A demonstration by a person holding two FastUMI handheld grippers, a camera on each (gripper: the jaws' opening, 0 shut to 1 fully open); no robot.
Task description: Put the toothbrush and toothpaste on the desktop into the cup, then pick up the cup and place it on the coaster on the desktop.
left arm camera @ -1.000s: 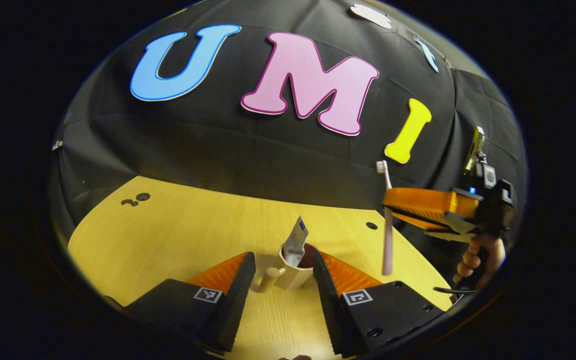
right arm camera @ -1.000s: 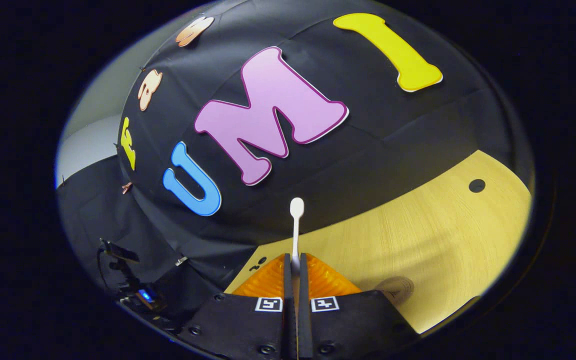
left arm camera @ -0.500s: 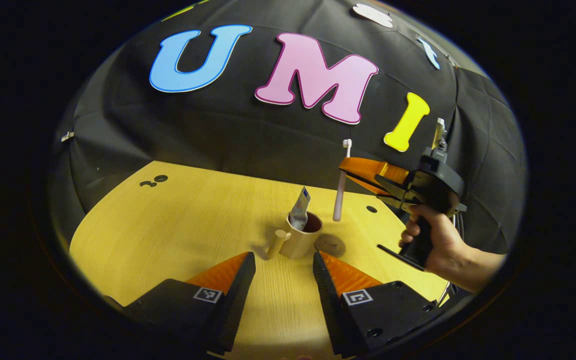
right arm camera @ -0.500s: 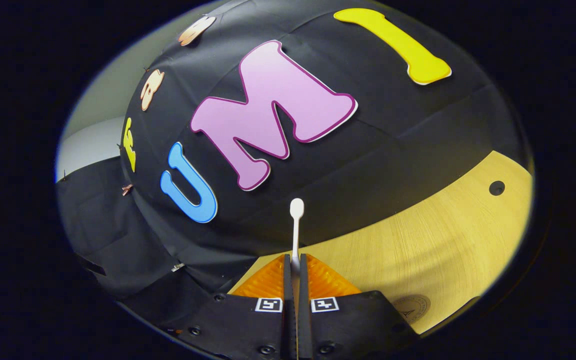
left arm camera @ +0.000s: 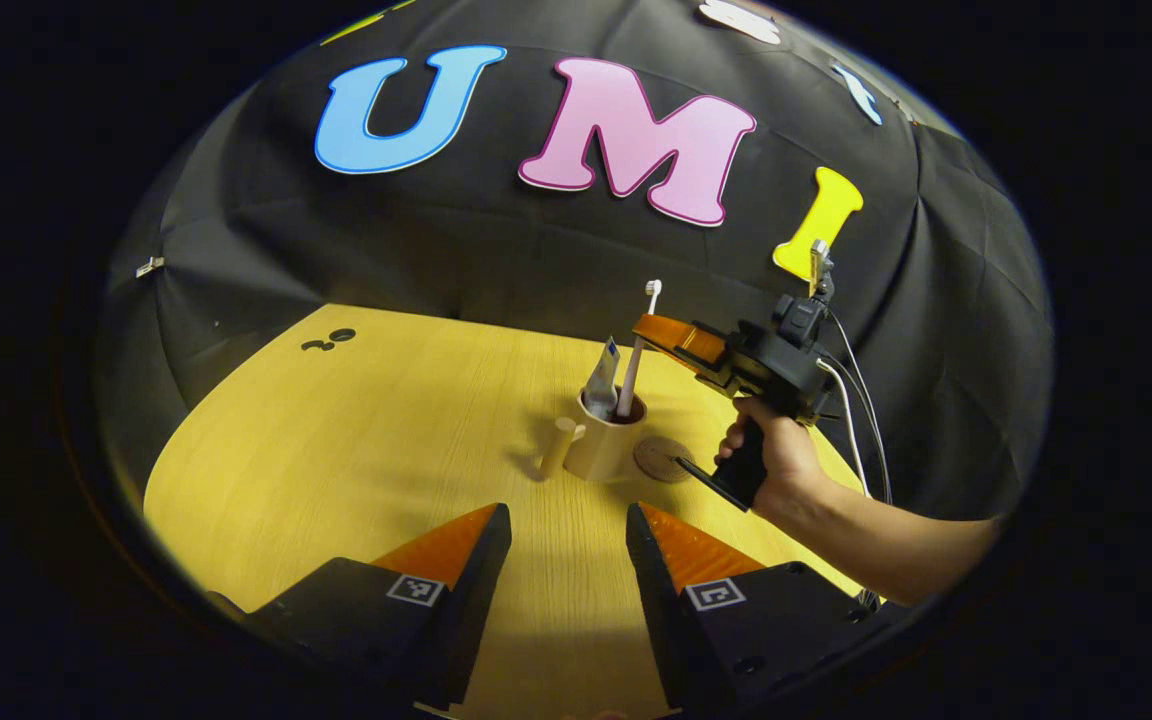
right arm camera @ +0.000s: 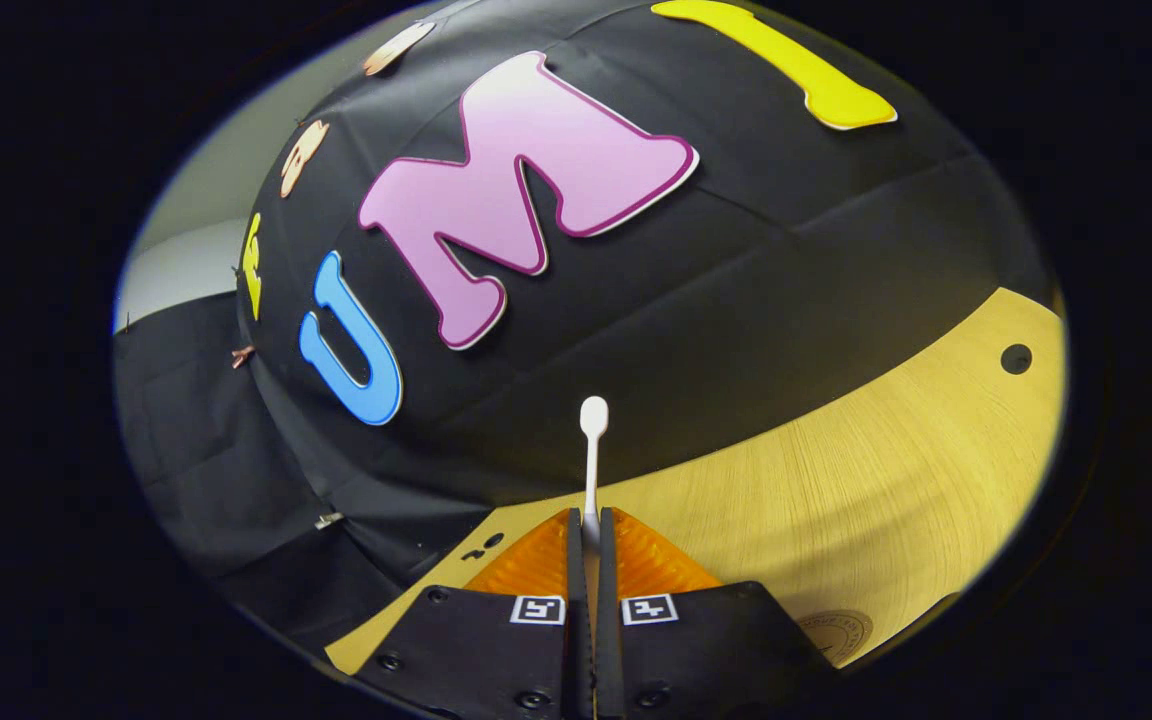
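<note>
Standing on the desktop (left arm camera: 336, 440), the cup (left arm camera: 603, 450) holds the toothpaste (left arm camera: 601, 380), label too small to read. Right gripper (right arm camera: 586, 540) clamps the toothbrush (left arm camera: 631, 365) over the cup; coaster (left arm camera: 663, 458) just beside. Left gripper (left arm camera: 561, 560) gapes empty, well short of the cup.

No readable words or numbers on my claws' fingers, square black-and-white coded tags (left arm camera: 713, 594) on them carry patterns only, toothpaste (left arm camera: 601, 380) print too small, coaster (right arm camera: 834, 634) emblem too faint to read

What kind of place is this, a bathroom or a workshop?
Likely a recording booth, not a bathroom: black cloth wall, bare wooden desktop, and a hand working a camera-fitted right gripper.
</note>
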